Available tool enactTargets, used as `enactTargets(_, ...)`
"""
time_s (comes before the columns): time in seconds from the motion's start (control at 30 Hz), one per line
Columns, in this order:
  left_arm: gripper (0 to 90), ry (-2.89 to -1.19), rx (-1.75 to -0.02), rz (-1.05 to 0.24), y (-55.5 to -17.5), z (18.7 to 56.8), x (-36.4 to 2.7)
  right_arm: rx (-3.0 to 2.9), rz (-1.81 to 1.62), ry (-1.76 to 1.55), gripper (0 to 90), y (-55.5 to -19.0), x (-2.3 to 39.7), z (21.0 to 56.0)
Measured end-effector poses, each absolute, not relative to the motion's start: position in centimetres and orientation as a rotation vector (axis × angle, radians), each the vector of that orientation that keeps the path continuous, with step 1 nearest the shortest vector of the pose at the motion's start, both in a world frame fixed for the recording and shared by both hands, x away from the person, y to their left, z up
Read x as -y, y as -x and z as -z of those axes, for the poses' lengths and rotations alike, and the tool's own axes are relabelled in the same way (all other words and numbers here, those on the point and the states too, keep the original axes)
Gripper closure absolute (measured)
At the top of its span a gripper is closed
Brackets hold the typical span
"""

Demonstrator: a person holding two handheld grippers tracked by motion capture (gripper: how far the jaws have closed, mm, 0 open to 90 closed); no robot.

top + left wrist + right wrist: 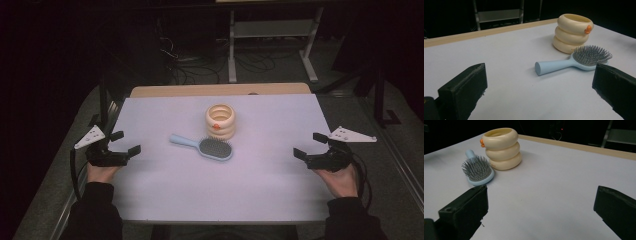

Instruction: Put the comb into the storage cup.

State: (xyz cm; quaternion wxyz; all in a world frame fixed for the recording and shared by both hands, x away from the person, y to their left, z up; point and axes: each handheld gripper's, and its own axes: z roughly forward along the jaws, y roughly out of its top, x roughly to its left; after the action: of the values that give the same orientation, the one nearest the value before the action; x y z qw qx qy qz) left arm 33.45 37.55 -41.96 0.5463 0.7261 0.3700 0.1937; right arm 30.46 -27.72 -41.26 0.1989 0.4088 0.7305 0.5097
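Hands low at table edges, each hand-held gripper level (jaws apart).

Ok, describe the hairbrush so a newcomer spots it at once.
On the white table, near the middle, stands a cream ringed holder. Just in front of it lies the hairbrush, bristles up. It alone is pale blue, with a handle and grey bristles.

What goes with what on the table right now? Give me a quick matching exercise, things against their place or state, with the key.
Things:
1. hairbrush
2. ringed holder
3. left gripper
4. right gripper

Place or state:
A. cream, upright, behind the brush head
B. open, at the table's right edge
C. light blue, lying bristles up at mid-table
D. open, at the table's left edge

Pairs: 1-C, 2-A, 3-D, 4-B
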Motion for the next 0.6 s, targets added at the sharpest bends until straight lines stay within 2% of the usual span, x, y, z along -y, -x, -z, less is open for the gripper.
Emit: enactTargets(0.6,0.0,-1.737,-0.871,-0.454,-33.42,41.95,-37.46,-2.068,-1.433,-1.129,0.0,-30.02,27.33,41.19)
